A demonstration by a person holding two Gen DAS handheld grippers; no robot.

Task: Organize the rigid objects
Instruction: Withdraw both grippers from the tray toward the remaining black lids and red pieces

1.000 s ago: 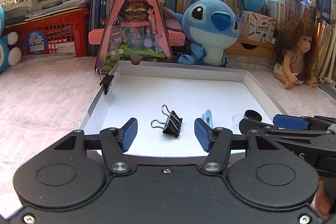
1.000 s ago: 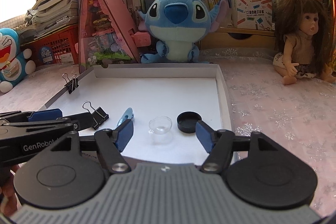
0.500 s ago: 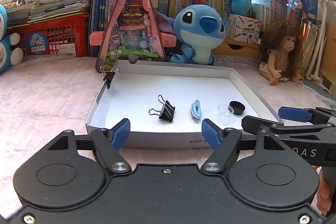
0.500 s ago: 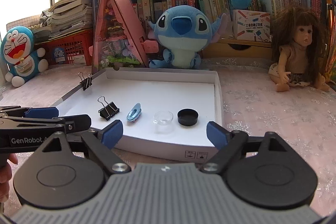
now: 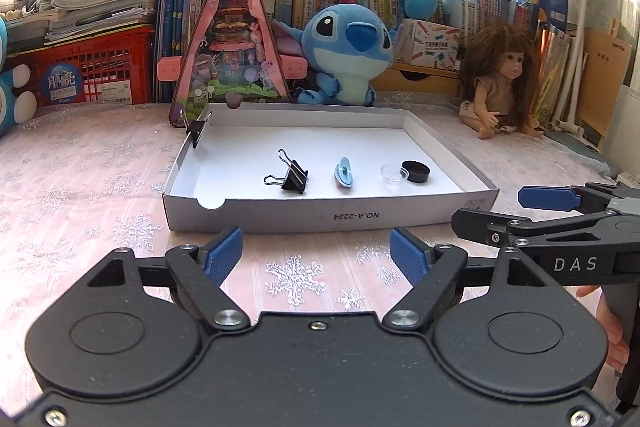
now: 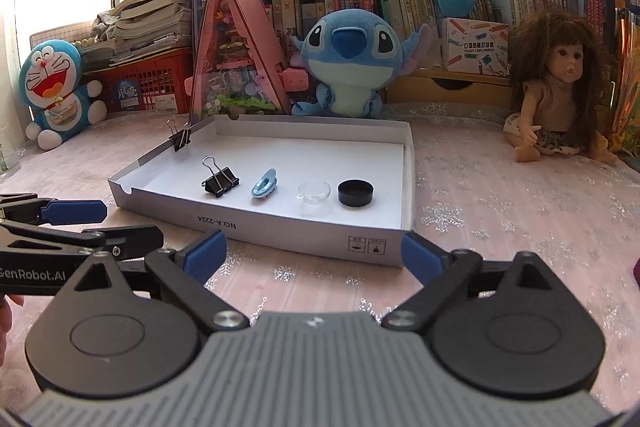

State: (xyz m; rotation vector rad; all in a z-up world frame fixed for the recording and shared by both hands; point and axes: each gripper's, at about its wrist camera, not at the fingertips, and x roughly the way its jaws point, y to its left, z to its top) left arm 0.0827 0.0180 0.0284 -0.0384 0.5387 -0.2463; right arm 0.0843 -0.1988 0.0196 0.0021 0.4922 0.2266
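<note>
Hovering over the snowflake-patterned counter, my left gripper has its jaws opening with nothing between them, only cloth below. My right gripper is opening too, wider still, and it is empty as well; its blue pads sit just short of the near wall of the white tray.

Ahead of both, at twelve o'clock, the tray lies flat on the counter. Inside it, along the near side from nine towards three o'clock, lie a black binder clip, a small light-blue clip-like piece, a clear shallow dish and a black round cap. The dish and cap are just beside each other. A second binder clip is pinched onto the tray's far left wall at about ten o'clock.

Beyond the tray, a pink triangular toy house and a blue plush stand at its far edge, and a doll sits at two o'clock.
</note>
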